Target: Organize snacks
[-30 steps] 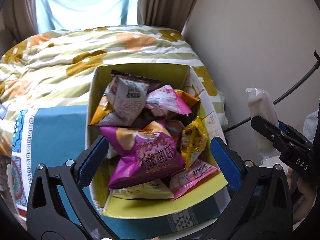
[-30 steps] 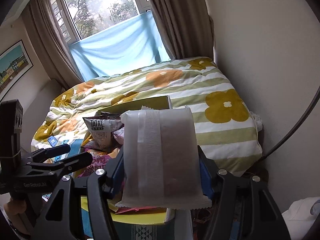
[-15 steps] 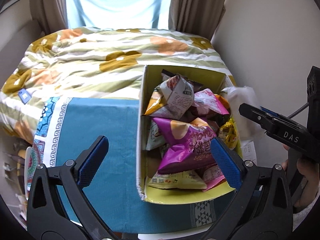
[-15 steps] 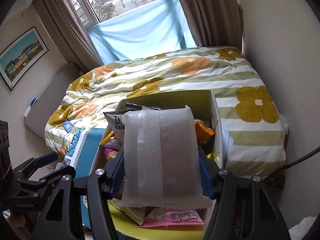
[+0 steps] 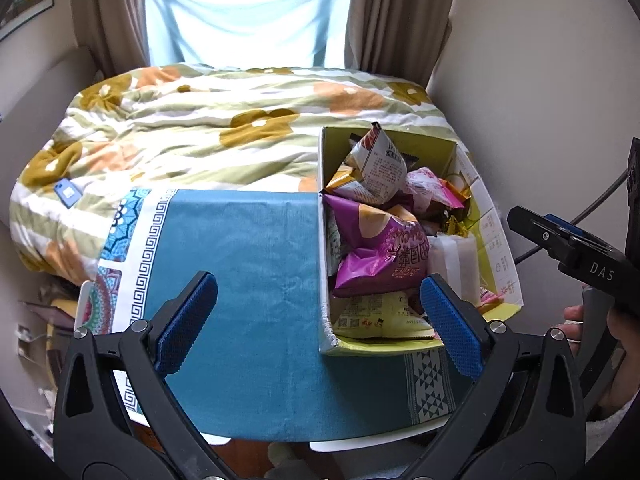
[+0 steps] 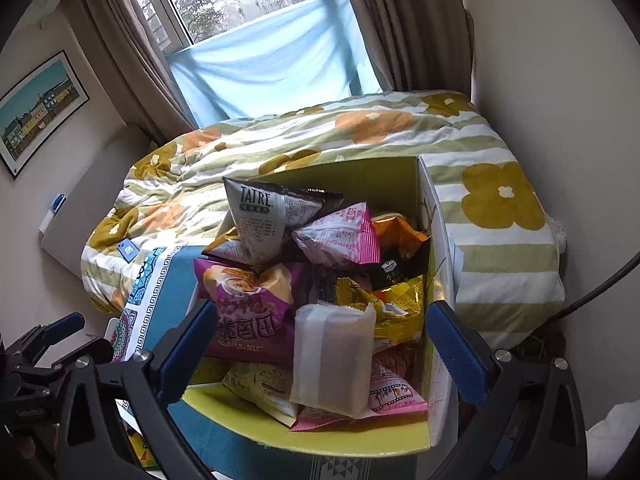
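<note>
A grey and white snack bag (image 6: 260, 224) at the top of the pile reads "TATRE." in white capitals. The black body of the right tongs (image 5: 592, 268) carries the white letters "DAS". A purple snack bag (image 6: 248, 312) shows large Chinese characters, too distorted to read.

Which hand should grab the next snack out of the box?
Probably the right. The right gripper hangs open over the box, just past the white packet. The left gripper is open mostly over the blue cloth.
</note>
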`<state>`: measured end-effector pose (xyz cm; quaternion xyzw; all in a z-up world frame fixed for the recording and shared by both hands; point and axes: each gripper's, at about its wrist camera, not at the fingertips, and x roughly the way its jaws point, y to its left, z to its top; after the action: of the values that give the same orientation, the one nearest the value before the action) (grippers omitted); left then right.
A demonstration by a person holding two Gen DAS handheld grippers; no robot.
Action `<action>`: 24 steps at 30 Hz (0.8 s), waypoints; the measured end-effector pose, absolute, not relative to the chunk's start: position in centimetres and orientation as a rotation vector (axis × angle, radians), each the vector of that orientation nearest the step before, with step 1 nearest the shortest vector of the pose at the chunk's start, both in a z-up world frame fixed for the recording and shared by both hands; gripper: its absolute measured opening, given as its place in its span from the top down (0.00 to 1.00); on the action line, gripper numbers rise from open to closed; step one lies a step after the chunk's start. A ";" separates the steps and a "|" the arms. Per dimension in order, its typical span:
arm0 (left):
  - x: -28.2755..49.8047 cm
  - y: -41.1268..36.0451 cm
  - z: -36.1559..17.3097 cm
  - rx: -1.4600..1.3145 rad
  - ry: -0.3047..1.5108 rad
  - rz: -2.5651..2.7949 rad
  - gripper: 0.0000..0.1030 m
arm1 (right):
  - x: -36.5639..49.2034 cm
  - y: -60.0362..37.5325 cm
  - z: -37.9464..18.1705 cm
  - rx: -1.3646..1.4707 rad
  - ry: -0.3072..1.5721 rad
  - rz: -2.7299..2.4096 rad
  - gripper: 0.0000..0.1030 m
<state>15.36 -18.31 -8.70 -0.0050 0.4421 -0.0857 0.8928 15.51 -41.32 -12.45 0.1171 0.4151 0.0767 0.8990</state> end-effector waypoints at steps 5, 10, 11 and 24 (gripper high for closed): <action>12.0 -16.5 -4.4 0.043 0.809 -0.202 0.02 | 11.4 -39.7 -8.2 0.232 0.762 0.104 0.00; 7.5 -13.4 0.4 0.063 0.674 -0.199 0.01 | 6.3 -37.1 -3.2 0.186 0.651 0.038 0.00; 6.5 -12.6 1.2 0.060 0.649 -0.193 0.00 | 5.2 -36.5 -2.4 0.175 0.631 0.021 0.00; -0.9 -7.3 2.7 0.056 0.565 -0.192 0.01 | -4.6 -29.1 0.5 0.100 0.529 -0.063 0.00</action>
<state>-0.87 -7.31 2.74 0.0278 0.2783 -0.0948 0.9554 -4.63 -29.14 0.45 0.0494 0.2614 -0.0311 0.9635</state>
